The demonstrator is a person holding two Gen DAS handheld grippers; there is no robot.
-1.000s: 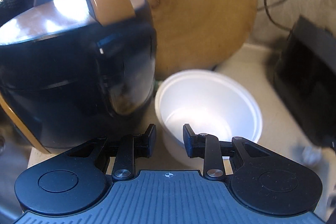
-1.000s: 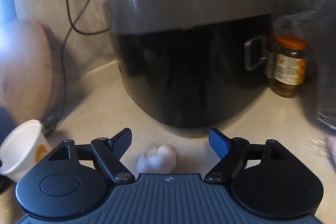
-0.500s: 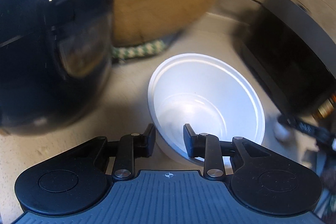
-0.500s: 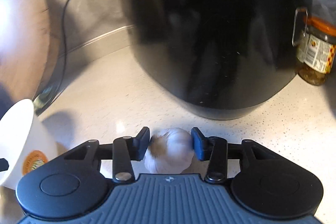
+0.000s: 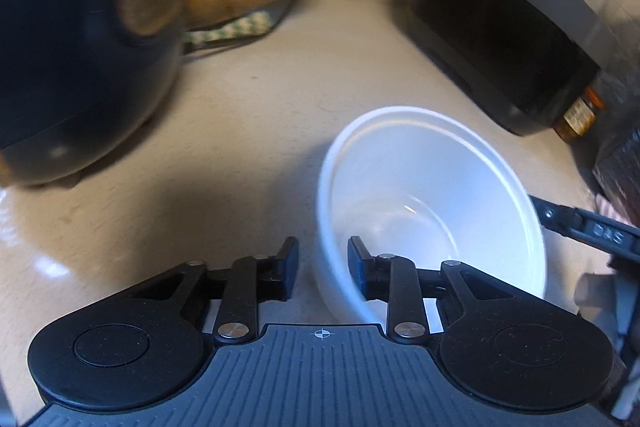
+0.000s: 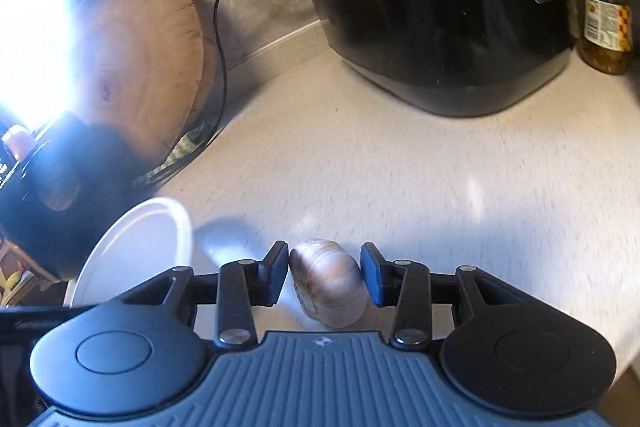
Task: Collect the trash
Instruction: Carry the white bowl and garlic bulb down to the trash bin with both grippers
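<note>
The left gripper (image 5: 319, 269) has just closed its jaws on the white bowl (image 5: 432, 203) rim. The right gripper (image 6: 324, 275) holds the garlic (image 6: 328, 281) above the worktop (image 6: 400, 167), not yet dropped in; the bowl looks empty.

bowl: white disposable bowl (image 5: 432, 187), empty, tilted, rim facing up and toward the camera, near wall between two black fingers, above the pale counter | garlic: whole garlic bulb (image 6: 328, 283), papery whitish-purple skin, on its side, between two black finger pads, just right of the bowl
</note>
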